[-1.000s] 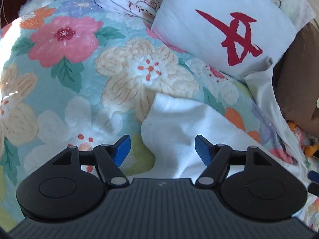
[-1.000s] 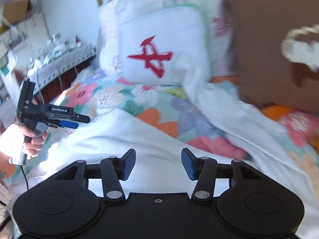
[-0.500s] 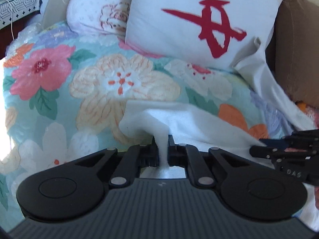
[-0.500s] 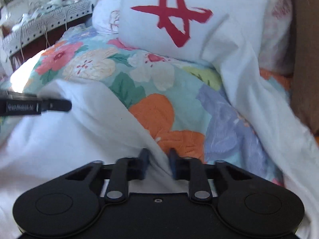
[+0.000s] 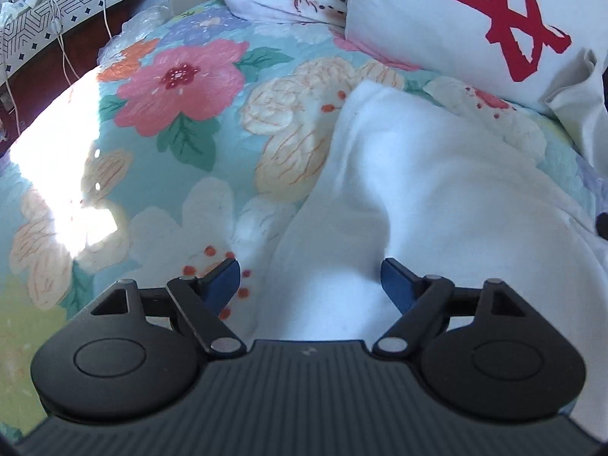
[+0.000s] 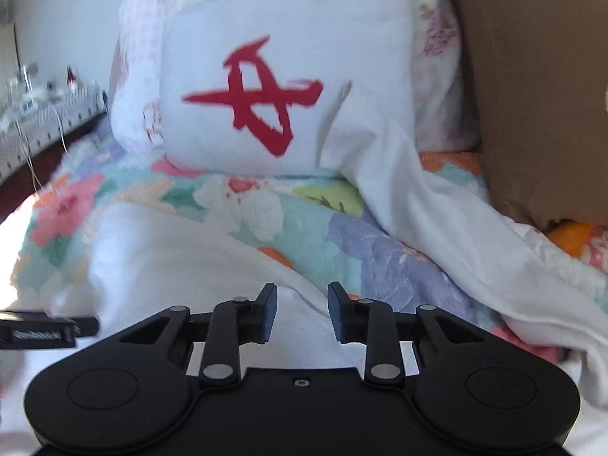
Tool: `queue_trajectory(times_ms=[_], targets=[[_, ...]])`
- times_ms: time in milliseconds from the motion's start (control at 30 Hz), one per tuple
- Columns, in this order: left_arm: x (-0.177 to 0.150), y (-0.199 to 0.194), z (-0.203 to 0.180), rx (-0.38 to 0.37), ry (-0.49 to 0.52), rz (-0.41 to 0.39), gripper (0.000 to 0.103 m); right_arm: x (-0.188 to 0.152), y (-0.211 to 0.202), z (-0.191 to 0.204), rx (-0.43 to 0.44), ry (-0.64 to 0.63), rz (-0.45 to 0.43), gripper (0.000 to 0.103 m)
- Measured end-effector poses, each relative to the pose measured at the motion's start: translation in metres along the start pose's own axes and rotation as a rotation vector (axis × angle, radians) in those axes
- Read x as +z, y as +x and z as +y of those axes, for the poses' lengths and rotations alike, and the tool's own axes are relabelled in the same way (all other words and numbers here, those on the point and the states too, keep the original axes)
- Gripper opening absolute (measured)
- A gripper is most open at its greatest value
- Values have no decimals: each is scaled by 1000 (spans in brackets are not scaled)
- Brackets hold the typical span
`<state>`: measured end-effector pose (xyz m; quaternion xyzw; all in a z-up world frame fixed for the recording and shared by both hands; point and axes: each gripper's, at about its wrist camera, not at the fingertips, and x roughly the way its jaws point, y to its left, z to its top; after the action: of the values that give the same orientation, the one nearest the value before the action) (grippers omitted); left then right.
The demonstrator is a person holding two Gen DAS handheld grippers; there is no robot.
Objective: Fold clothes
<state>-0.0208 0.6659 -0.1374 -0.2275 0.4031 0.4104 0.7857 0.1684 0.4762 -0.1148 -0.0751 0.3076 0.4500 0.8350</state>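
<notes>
garment: a white garment [image 5: 437,205] lies on the flowered quilt [image 5: 182,87], just in front of the pillow with the red mark [image 5: 475,26].
left gripper [image 5: 309,277]: jaws spread wide, holding nothing, low over the near part of the cloth.
right gripper [image 6: 300,309]: jaws apart, empty, over the white cloth.
done: one part looks laid over, though no neat fold line shows.
left: a long piece trails off right towards the pillow; it is not yet a tidy stack, so most folds probably remain.
</notes>
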Motion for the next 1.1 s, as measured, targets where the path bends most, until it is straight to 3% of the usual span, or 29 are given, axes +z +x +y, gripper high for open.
queue_trajectory(times_ms=[67,167,267,433,633,767,900,967,1100], targets=[[-8,-14,8,-3,-16,33,82,-7,-48,-6,38,41,-71,45],[-28,-30,19,8,-52,122,83,-25,-124,-12,33,38,-120,51],[-67,-53,24,-25,-68,201,83,-48,-197,-25,-14,27,-105,58],[-122,-109,6,-39,174,177,84,-84,-304,-52,-32,33,8,59],[-154,-178,42,-93,173,130,85,-115,-399,-48,45,45,96,64],[-158,-218,75,-88,176,78,86,-129,-439,-37,69,38,161,65],[-152,-235,105,-65,123,34,97,-148,-458,-28,131,76,280,74],[-149,-220,113,-76,77,75,100,-164,-457,-23,124,93,310,85],[-155,-165,104,-40,82,207,100,-194,-420,-3,-25,-25,317,85]])
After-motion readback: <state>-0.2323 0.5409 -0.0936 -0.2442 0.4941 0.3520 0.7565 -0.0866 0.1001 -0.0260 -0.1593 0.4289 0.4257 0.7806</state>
